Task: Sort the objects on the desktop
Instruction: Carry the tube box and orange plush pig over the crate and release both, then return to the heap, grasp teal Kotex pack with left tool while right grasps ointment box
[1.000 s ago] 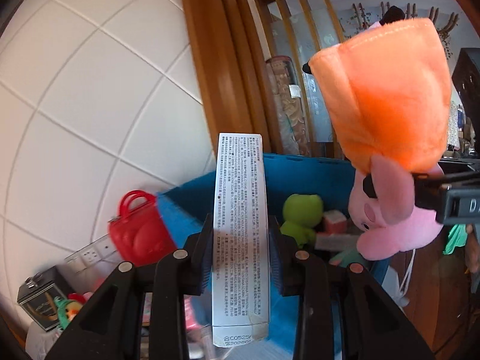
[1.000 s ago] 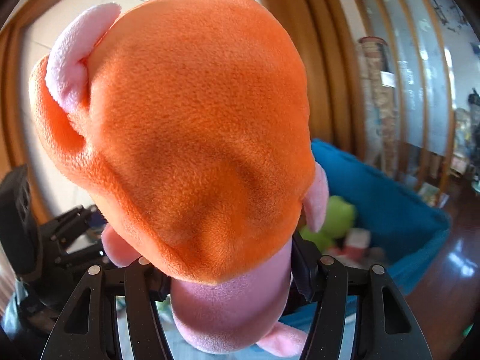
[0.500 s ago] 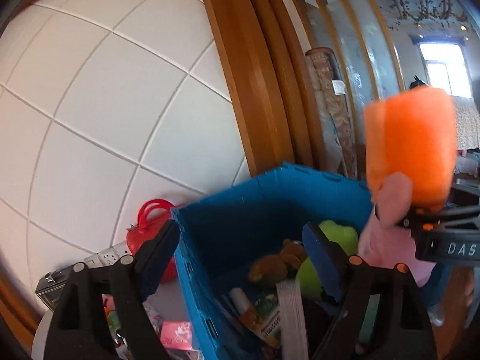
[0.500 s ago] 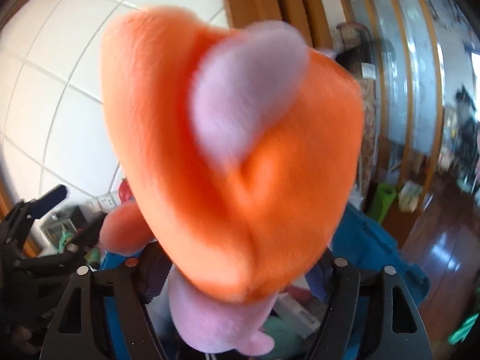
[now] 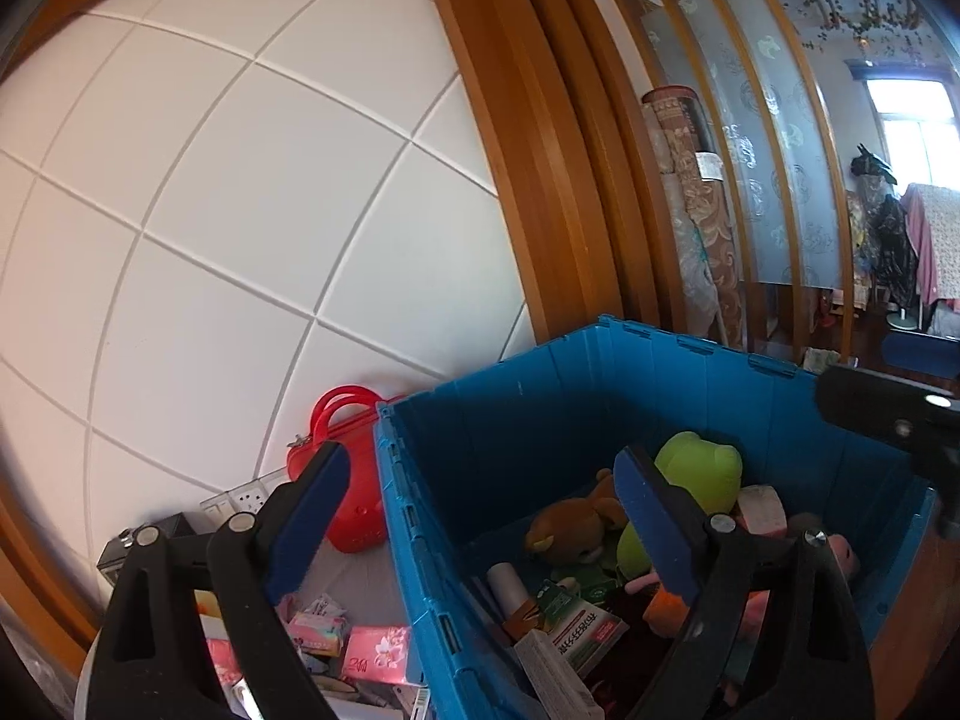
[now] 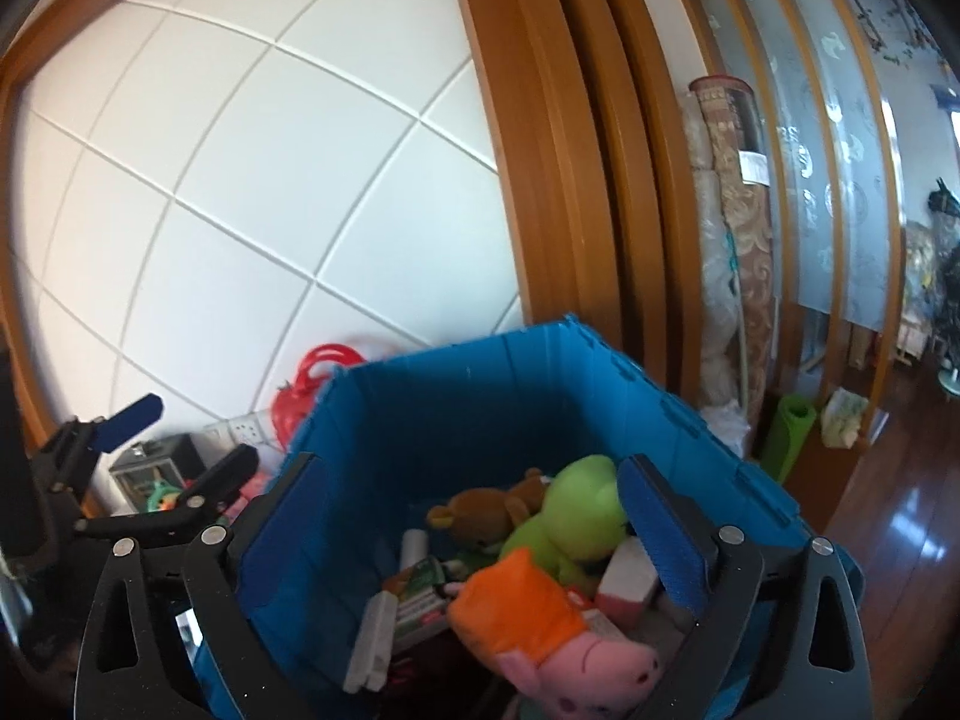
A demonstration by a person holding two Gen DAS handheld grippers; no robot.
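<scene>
A blue plastic crate (image 5: 660, 396) (image 6: 456, 396) stands against the tiled wall. My left gripper (image 5: 480, 474) hovers over its left wall; its jaws are opening with nothing between them. The long white printed box (image 5: 552, 678) (image 6: 369, 642) lies inside the crate. My right gripper (image 6: 471, 474) hangs above the crate, its jaws also opening and empty. Below it the pink plush pig in an orange dress (image 6: 540, 630) rests on the pile, beside a green frog plush (image 6: 576, 510) and a brown bear (image 6: 480, 510). The left gripper (image 6: 192, 432) also shows at the left of the right wrist view.
Left of the crate are a red handbag (image 5: 354, 480), a wall socket (image 5: 240, 498), a dark tin (image 5: 150, 540) and pink tissue packs (image 5: 372, 648). A wooden door frame (image 6: 540, 180), rolled carpets (image 6: 738, 240) and a green mat roll (image 6: 792, 432) stand to the right.
Both grippers went from shut to wide open. The white box left the left gripper and the plush pig left the right one; both now lie in the crate.
</scene>
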